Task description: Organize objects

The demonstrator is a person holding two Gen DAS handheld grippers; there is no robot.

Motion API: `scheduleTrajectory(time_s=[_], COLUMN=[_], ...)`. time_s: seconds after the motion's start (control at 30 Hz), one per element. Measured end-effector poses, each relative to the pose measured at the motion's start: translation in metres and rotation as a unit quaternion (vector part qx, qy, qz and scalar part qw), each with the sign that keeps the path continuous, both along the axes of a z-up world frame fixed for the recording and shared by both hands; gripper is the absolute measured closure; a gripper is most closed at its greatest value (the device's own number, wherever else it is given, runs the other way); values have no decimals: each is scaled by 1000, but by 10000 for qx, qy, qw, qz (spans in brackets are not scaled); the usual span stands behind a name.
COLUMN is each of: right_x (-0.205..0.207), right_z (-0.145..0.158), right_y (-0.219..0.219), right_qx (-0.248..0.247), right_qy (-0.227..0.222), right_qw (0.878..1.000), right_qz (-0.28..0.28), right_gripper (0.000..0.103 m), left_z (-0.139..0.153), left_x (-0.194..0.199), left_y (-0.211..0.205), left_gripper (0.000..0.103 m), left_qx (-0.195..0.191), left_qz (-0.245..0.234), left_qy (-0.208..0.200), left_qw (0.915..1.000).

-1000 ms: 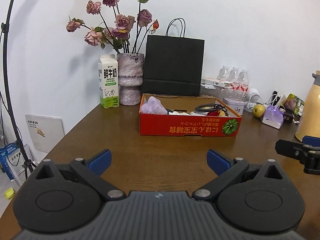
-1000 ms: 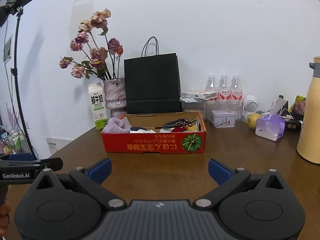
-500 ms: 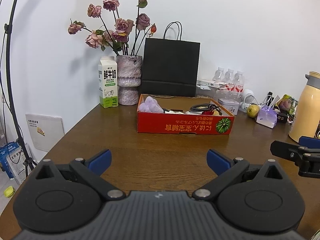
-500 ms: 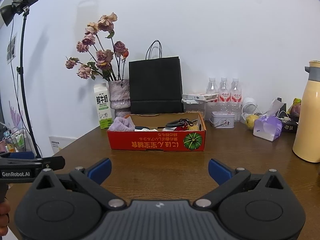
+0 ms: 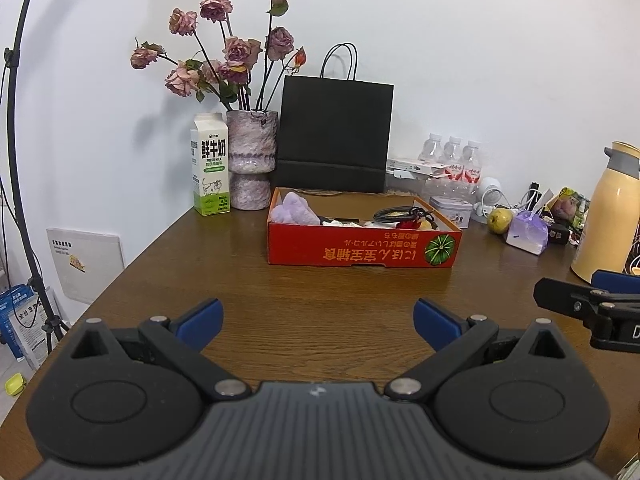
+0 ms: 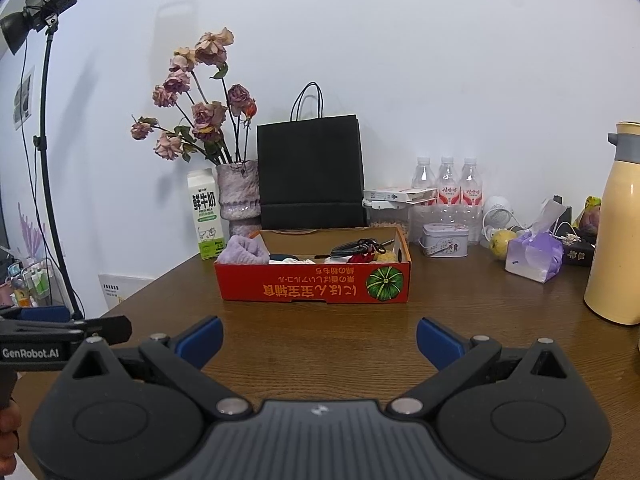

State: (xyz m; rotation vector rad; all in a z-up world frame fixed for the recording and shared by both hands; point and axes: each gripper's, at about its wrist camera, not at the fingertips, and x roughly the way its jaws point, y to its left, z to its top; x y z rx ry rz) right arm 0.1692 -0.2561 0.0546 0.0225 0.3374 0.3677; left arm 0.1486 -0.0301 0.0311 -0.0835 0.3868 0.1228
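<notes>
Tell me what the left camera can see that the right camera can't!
Only the left wrist view shows the blue-and-white packets on the floor and the small yellow-green thing near them. Only the right wrist view shows the studio lamp on its stand and the shelf of little bottles. Both show the red box, the milk carton, the black bag and the yellow flask on the brown table. Both grippers, left gripper and right gripper, are open and empty.

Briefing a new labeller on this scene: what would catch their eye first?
Probably the red cardboard box mid-table, holding a lilac cloth at its left end and coiled cables towards the right. Behind it stand a black paper bag and a vase of faded roses.
</notes>
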Motion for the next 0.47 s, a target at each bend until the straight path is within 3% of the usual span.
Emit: scheduleTrajectory(time_s=[0.47], right_x=[1], right_z=[-2], right_y=[-1], right_qx=[-21], right_qy=[25], right_qw=[10000], right_qz=[1], right_gripper=[0], left_z=[0], left_x=[0], left_y=[-2], left_gripper=[0], left_qx=[34], left_qz=[10], left_qy=[2], left_qw=[10000])
